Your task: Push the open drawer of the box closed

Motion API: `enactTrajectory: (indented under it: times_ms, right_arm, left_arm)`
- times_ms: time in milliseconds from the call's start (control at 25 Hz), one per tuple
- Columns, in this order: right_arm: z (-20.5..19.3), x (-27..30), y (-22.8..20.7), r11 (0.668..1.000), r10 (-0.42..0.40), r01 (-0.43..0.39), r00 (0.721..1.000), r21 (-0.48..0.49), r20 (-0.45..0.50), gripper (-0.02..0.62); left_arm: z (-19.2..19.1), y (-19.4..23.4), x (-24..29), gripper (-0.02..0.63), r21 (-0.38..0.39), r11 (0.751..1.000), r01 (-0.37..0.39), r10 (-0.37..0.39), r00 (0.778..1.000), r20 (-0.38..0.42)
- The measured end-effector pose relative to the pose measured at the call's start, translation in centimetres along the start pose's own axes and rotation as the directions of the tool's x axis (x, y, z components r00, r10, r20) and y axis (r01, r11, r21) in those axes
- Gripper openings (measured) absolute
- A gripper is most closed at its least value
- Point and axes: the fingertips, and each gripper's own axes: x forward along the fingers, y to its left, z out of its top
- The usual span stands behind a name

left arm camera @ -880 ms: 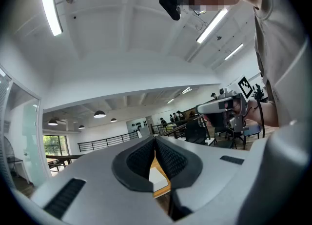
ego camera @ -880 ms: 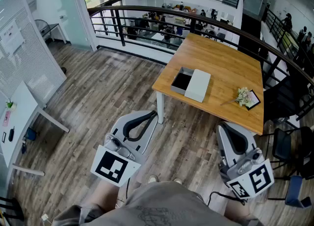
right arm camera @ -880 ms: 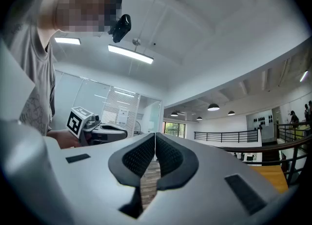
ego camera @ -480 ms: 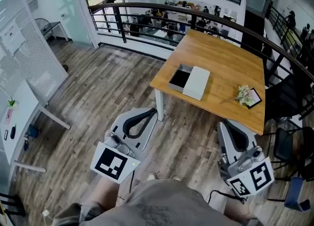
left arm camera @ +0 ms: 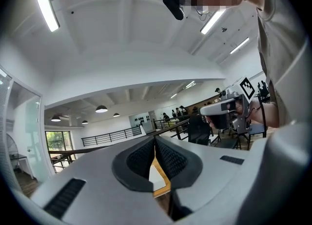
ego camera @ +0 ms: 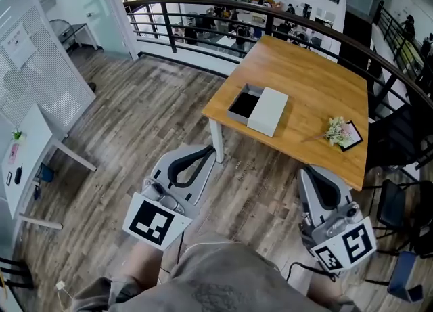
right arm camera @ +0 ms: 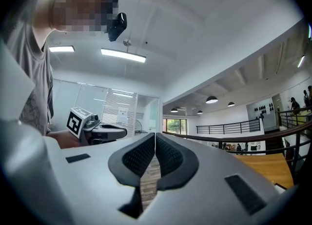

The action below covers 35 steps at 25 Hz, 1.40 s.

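Both empty: left gripper [ego camera: 193, 166] and right gripper [ego camera: 318, 189] jaws closed, held well short of tabletop [ego camera: 318, 94]. Box [ego camera: 268, 111] drawer [ego camera: 243, 103] open.

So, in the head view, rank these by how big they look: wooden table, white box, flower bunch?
Largest to smallest:
wooden table
white box
flower bunch
Both smaller things lie on the table, so nearness hardly skews this.

The left tongs [ego camera: 210, 159] and right tongs [ego camera: 311, 172] are held low, jaws pressed together, empty.
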Motion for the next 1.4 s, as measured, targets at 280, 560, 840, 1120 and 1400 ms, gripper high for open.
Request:
enactTrajectory:
  times_ms: [280,560,840,1120,1400]
  right_arm:
    - [-1.1,-0.3,-2.0,1.0,0.02,-0.019,1.0,0.021,-0.013,0.034]
    - [-2.8,2.4,-5.2,1.0,-0.002,0.002,0.999,0.018,-0.034,0.034]
    - [-4.9,8.9,-9.7,0.998,-0.039,0.042,0.996,0.038,-0.078,0.034]
    - [-7.3,17.6,-14.2,0.995,-0.055,0.065,0.989,0.071,-0.139,0.034]
    - [-10.3,25.8,-18.7,0.99,-0.088,0.111,0.97,0.091,-0.226,0.034]
  left_arm:
    - [0.0,1.7,0.9,0.178,0.006,0.992,-0.129,0.128,0.991,0.03]
    - [-2.4,4.9,4.2,0.19,0.045,0.993,-0.113,0.112,0.994,0.011]
    - [-6.3,9.9,10.4,0.19,0.017,0.998,-0.06,0.061,0.996,-0.058]
    - [-11.3,16.5,17.0,0.19,0.055,0.997,0.045,-0.036,0.988,-0.149]
    - [-18.4,22.3,24.2,0.19,0.201,0.957,0.212,-0.143,0.94,-0.311]
